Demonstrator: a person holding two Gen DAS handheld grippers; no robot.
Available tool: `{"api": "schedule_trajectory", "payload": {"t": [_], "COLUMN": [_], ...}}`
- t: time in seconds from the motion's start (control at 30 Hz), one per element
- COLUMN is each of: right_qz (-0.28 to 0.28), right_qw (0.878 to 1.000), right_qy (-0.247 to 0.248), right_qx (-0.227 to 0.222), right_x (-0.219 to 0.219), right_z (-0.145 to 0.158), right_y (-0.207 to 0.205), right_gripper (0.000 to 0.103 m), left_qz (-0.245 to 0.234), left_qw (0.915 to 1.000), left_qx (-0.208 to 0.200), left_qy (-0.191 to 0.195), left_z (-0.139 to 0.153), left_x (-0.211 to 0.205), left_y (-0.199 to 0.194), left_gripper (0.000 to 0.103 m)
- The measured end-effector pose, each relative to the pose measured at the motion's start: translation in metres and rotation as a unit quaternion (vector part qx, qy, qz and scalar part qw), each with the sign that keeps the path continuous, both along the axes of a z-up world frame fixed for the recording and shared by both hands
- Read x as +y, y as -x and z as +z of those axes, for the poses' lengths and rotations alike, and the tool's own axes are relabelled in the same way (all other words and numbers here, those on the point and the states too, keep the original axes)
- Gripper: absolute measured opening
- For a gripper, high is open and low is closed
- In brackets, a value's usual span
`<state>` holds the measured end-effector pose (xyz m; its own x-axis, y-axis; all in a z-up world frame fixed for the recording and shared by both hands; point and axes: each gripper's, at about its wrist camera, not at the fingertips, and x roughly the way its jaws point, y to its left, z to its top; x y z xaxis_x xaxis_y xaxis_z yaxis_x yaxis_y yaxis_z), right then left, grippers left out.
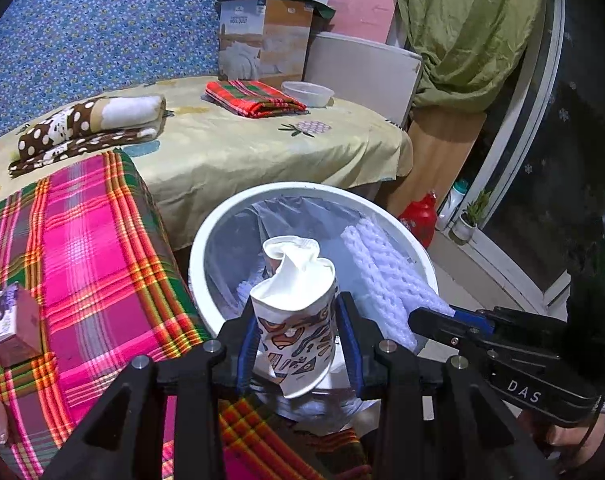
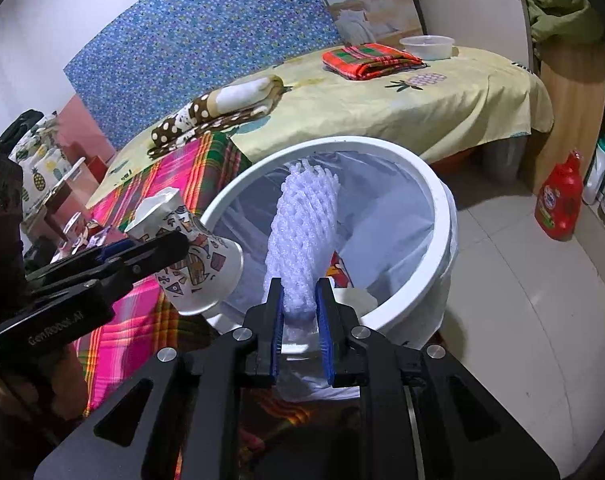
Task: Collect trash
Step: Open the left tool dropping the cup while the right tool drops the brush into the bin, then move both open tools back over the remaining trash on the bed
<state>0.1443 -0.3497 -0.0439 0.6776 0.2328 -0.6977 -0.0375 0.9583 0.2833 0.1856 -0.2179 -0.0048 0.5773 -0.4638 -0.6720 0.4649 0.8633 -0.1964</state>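
Observation:
My left gripper (image 1: 298, 320) is shut on a crumpled patterned paper cup (image 1: 294, 312), held above the near rim of a white trash bin (image 1: 314, 190) lined with a clear bag. My right gripper (image 2: 298, 300) is shut on a white foam net sleeve (image 2: 302, 236), which leans into the bin (image 2: 434, 184). The sleeve shows in the left wrist view (image 1: 386, 272), with the right gripper (image 1: 438, 316) at its lower end. The cup (image 2: 190, 252) and left gripper (image 2: 170, 246) show at left in the right wrist view.
A pink plaid cloth (image 1: 90, 264) covers the surface left of the bin, with a small carton (image 1: 6, 320) on it. Behind is a bed with a yellow sheet (image 1: 262, 152), folded blankets, a plastic tub (image 1: 306, 92). A red detergent bottle (image 2: 558, 204) stands on the tiled floor.

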Motion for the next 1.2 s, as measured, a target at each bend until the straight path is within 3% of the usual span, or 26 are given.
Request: {"api": "schedule_trajectory", "payload": {"t": [0.17,0.23,0.63,1.2], "right_qz": [-0.005,-0.005,0.0,0.04], "right_qw": [1.0,1.0,1.0,0.998], "right_qy": [0.0,-0.001,-0.017,-0.009], "right_qx": [0.001,0.0,-0.025,-0.044], "right_x": [-0.005,-0.005,-0.005,0.032], "right_z": [-0.001,-0.001,0.007,0.022], "right_y": [-0.003,-0.003,0.004,0.016], "right_gripper": [0.036,0.04,0.04,0.04], "left_qz": [-0.005,-0.005,0.004,0.052], "left_qw": [0.9999,0.9999,0.9999,0.9979], "left_qx": [0.009,0.009,0.006,0.0], "left_qy": [0.001,0.002,0.015,0.039], "left_z": [-0.005,-0.005,-0.001,0.011], "left_x": [-0.005,-0.005,0.013,0.069], "left_y": [-0.003,-0.003,0.008,0.041], "left_gripper": [0.04,0.048,0.049,0.049]}}
